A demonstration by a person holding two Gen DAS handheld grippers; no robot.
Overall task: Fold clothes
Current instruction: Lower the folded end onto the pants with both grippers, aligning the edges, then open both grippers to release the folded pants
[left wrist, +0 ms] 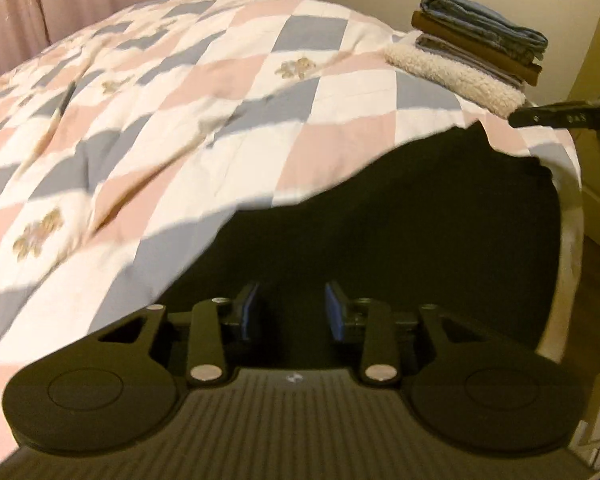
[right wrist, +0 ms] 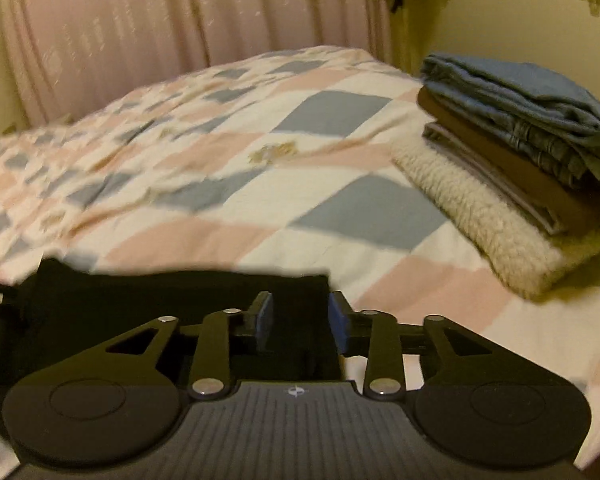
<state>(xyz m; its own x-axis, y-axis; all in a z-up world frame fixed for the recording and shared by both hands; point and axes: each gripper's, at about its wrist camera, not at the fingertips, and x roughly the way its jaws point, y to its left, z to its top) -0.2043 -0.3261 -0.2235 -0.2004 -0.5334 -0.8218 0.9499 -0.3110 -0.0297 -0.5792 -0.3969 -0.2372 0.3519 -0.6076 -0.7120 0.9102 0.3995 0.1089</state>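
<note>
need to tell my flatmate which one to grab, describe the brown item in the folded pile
On the checked quilt, find the folded stack at its right edge. The brown garment lies directly under the top blue jeans, above the cream fleece: the only flat, dark brown layer.

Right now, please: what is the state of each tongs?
Left tongs: open, holding nothing, over the black garment.
Right tongs: open, holding nothing, at that garment's edge.

The black fabric garment (left wrist: pixel 400 240) shows no seams or folds; its surface reads as uniform dark. The checked pink, grey and white quilt (right wrist: pixel 220 184) is motion-blurred in the right wrist view. The stack of folded clothes (right wrist: pixel 532 148) is cut off by that view's right edge.
</note>
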